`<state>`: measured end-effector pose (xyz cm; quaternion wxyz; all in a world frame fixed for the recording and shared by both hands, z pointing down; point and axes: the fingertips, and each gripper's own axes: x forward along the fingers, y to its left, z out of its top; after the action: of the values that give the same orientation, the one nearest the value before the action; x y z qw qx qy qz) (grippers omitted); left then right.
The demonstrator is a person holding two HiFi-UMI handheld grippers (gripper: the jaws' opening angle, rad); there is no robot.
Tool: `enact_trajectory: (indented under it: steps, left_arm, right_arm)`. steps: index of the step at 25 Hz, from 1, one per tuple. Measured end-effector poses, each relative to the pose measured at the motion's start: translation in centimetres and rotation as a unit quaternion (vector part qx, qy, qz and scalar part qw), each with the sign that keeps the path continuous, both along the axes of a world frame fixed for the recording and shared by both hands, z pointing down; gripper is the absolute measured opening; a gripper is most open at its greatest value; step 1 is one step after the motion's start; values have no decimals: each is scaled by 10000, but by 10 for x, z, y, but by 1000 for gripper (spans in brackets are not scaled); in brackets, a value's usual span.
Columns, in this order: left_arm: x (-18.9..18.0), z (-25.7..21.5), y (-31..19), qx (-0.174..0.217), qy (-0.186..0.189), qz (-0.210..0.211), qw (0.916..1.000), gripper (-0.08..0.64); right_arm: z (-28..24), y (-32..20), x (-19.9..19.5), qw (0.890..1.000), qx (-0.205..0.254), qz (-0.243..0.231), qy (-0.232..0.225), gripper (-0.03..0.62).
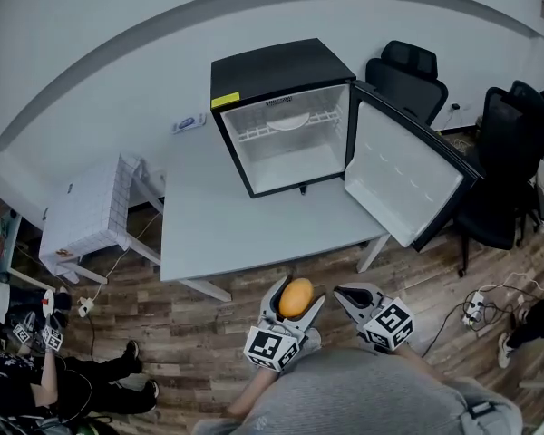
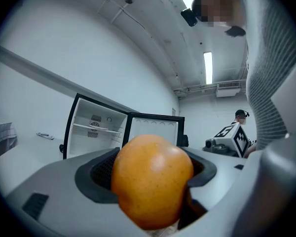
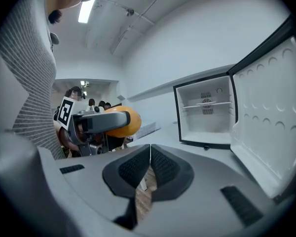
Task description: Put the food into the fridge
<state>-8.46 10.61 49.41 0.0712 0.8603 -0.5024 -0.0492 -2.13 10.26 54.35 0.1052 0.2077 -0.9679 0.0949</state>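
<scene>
While the fridge (image 1: 272, 84) sits with its door (image 1: 403, 175) swung wide at the far edge of the table (image 1: 254, 234), the left gripper (image 1: 297, 293) hangs just off the near edge, jaws partway apart and clamped on the orange fruit (image 2: 152, 179). Right gripper (image 3: 150, 151) just beside it, jaws pressed together, nothing between them.

The person wears a grey top (image 1: 363, 392) whose sleeve (image 2: 269, 78) shows fine grey-and-white stripes. The left gripper (image 1: 296, 291) and right gripper (image 1: 343, 292) have smooth light-grey shells and fingers (image 3: 130, 169) lined with black ribbed pads. Each carries a white cube (image 1: 270, 347) printed with black square markers.
</scene>
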Motion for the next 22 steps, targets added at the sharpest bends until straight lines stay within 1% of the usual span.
enact_trajectory:
  steps: [7,11,18,22]
  left_arm:
    - [-32,6,-37,-42,-2,121,9999,347]
    - [-44,9,-52,-58,10,172,9998,347]
    - [-52,14,-66,-144,15,285,9995,347]
    - [-51,18,-70,-217,66,341,9992,347]
  right_arm:
    - [7,-33,-34,9999,-80,31,76,12]
    - [7,-46,-48,9999,-75,18,115,12]
    - [11,-61,-57,9998,-151,118,81,12]
    - [15,-65,-54,9995,-223,186,140,12]
